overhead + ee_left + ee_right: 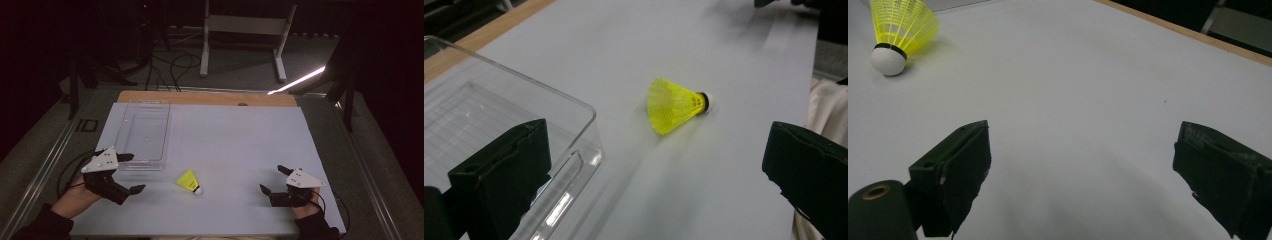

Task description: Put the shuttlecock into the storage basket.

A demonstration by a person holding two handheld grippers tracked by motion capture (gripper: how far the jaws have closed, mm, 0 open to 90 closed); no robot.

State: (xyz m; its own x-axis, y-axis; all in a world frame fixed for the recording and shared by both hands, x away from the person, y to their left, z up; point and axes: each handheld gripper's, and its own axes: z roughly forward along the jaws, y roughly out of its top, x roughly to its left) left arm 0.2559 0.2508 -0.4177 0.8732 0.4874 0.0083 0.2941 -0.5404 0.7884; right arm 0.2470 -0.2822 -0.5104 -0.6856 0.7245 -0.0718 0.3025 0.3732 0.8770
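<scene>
Left gripper (131, 172): we see its jaws spread wide with nothing between them, at about 8 o'clock on the table; one jaw tip sits just off the near end of the clear tray, the other points toward the middle of the near edge.
Left hand (75, 197): it comes in from the bottom corner in the high view, forearm angled inward, wrapped around the gripper's body under the grey three-cornered plate.
Right gripper (274, 180): we see its jaws also wide apart and holding nothing, at about 4 o'clock, hovering over bare tabletop and aimed toward the left.
Right hand (305, 202): a dark sleeve rises from the bottom edge, and the fist closes low behind the gripper.
Shuttlecock (190, 182): the yellow shuttlecock lies on its side at about 6 o'clock, between the two grippers and nearer the left one, touched by neither; its white cork end points to the near right.
Clear tray (131, 166): the empty clear tray lies at about 10 o'clock, near the shuttlecock but apart from it.
Table (240, 145): we see a pale sheet covering it, with a wooden strip showing along the 12 o'clock edge.
</scene>
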